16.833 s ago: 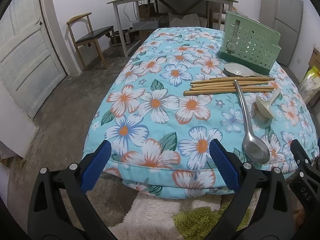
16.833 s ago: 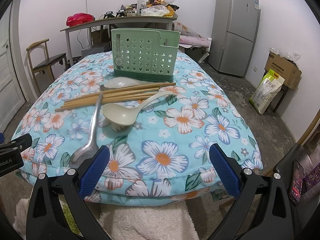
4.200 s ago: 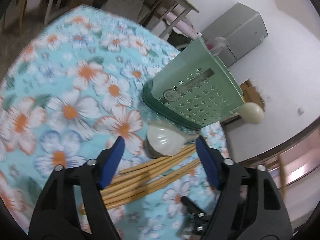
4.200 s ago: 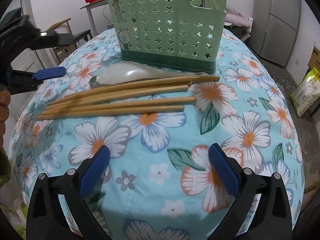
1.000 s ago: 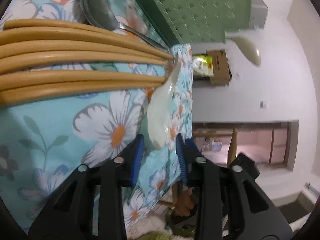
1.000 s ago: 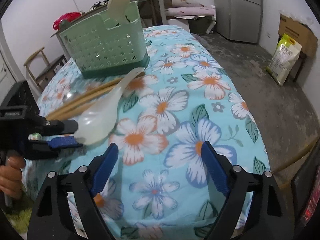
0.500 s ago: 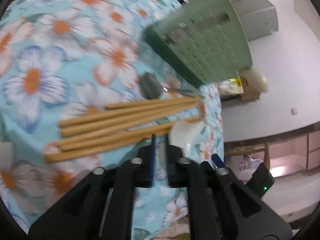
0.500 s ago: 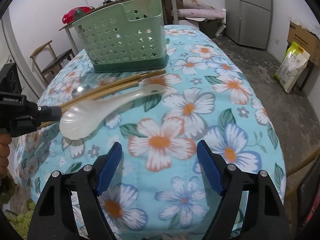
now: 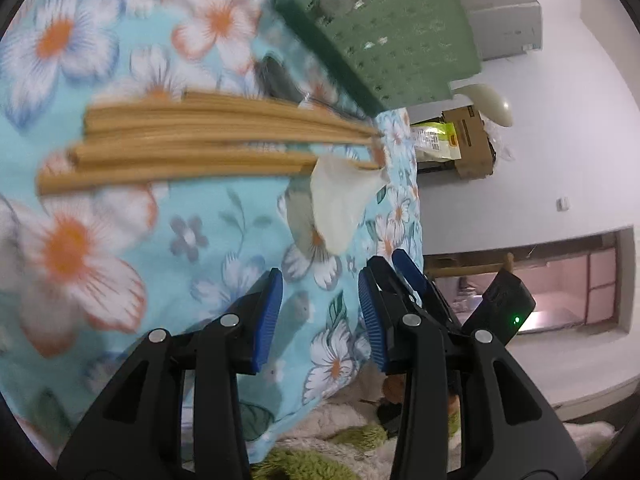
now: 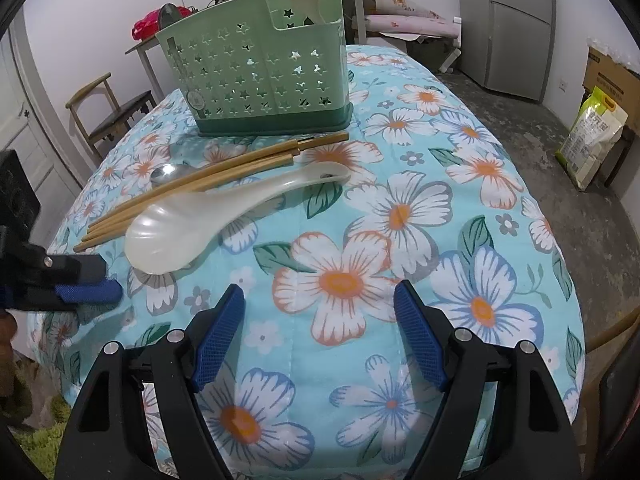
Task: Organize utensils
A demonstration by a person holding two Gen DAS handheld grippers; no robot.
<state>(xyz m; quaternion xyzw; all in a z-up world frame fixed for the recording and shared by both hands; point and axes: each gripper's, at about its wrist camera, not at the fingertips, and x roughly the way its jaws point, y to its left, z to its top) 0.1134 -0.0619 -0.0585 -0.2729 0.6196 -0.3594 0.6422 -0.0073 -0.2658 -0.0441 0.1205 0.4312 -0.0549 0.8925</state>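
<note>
Spoons and chopsticks lie near the left gripper (image 9: 320, 312), whose jaws are opening with nothing between them. Just past it the white spoon (image 10: 208, 216) rests on the flowery bed cover (image 10: 400, 240), beside the chopsticks (image 10: 208, 184). The right gripper (image 10: 320, 332) is wide apart and empty. Farther back stands the green basket (image 10: 256, 76).

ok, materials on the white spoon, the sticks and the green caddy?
White spoon: glossy, faintly translucent, so ceramic or melamine; can't tell which. Sticks: matte tan with square-cut ends, likely bamboo or wood. Green caddy: moulded plastic, satin finish, star-shaped punched holes.
</note>
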